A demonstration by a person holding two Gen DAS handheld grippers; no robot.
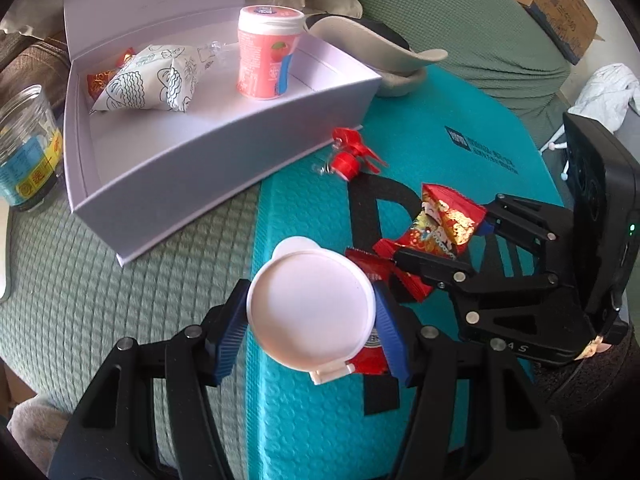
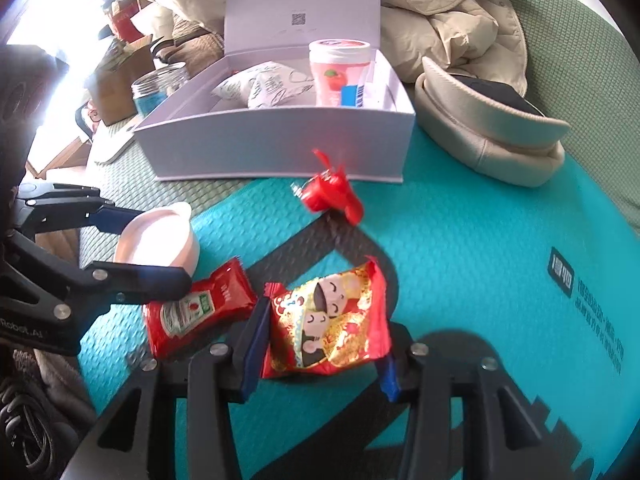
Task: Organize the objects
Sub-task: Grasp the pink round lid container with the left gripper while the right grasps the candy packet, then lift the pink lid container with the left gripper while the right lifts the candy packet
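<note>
A: What's nearest?

B: The left gripper (image 1: 311, 316) is clamped on a white-lidded tub (image 1: 310, 312), its blue pads pressed to either side under the lid. The tub sits over the near left edge of the teal mat (image 1: 460, 128).

A: And the other one?

B: The right gripper (image 2: 320, 350) has closed on a red and gold snack packet (image 2: 330, 324) with cartoon figures; the packet fills the gap between the fingers. It's held near the middle of the mat, over the black lettering.

A: Anything between the two?

B: A red ketchup sachet (image 2: 198, 312) lies flat on the mat, just beside the packet and partly under the left gripper's finger.

A: Farther out?

B: A small red trinket (image 2: 330, 194) with a metal ring rests on the mat close to the front wall of the white box (image 2: 276, 148).

A: What's in the box?

B: Its lid stands open at the back. Inside, a pink jar (image 2: 340, 70) stands upright toward the right end, and a white patterned pouch (image 2: 260, 86) lies to its left. From the left wrist view a bit of red wrapper (image 1: 102, 78) shows behind the pouch.

A: Beyond that?

B: A glass jar (image 1: 26, 144) off the box's left end, a beige cap (image 2: 488, 128) at the mat's far right edge, and a padded jacket (image 2: 452, 12) behind.
</note>
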